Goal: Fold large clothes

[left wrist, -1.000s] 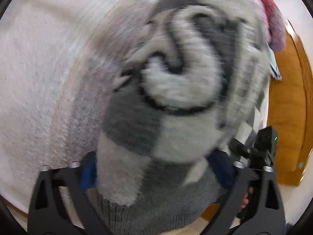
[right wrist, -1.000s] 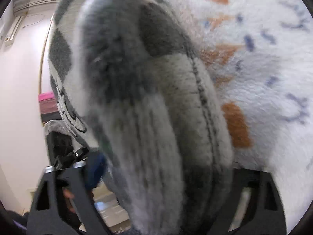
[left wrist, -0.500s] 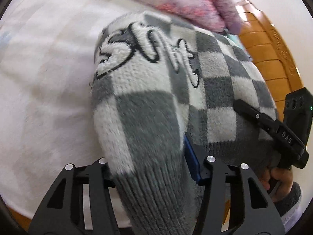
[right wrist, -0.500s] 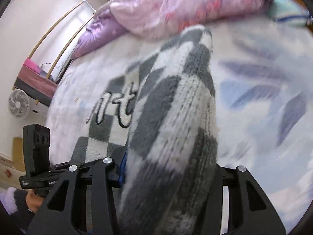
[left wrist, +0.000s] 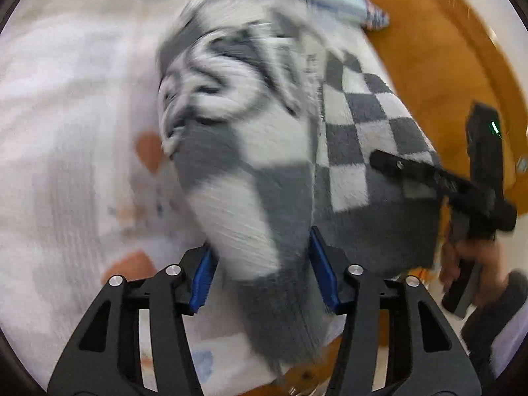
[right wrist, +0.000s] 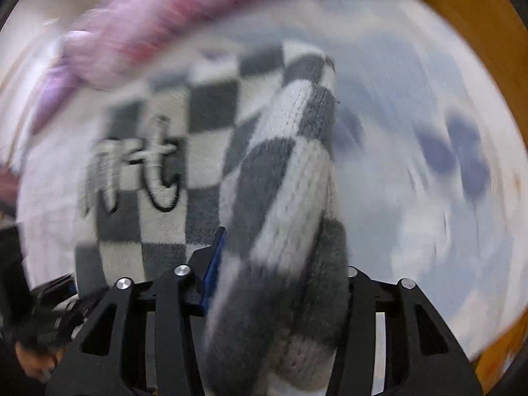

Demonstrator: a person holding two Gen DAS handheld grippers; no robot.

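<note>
A grey and white checkered knit sweater [left wrist: 264, 151] with black script lettering hangs between both grippers over the bed. My left gripper [left wrist: 264, 270] is shut on a bunched fold of the sweater near its grey ribbed hem. My right gripper [right wrist: 280, 283] is shut on another bunched fold of the same sweater [right wrist: 280, 198]. The right gripper also shows in the left wrist view [left wrist: 439, 178] at the sweater's right edge. Both views are motion-blurred.
A white bedsheet [left wrist: 66, 132] with orange and blue marks lies under the sweater. A pink and purple quilt [right wrist: 148, 23] is bunched at the far side. The orange wooden bed frame [left wrist: 439, 49] curves along the right.
Both grippers have kept hold of the sweater and swung it. The view has shifted so more of the bedsheet and wooden frame show, and the sweater lies lower toward the bed.
</note>
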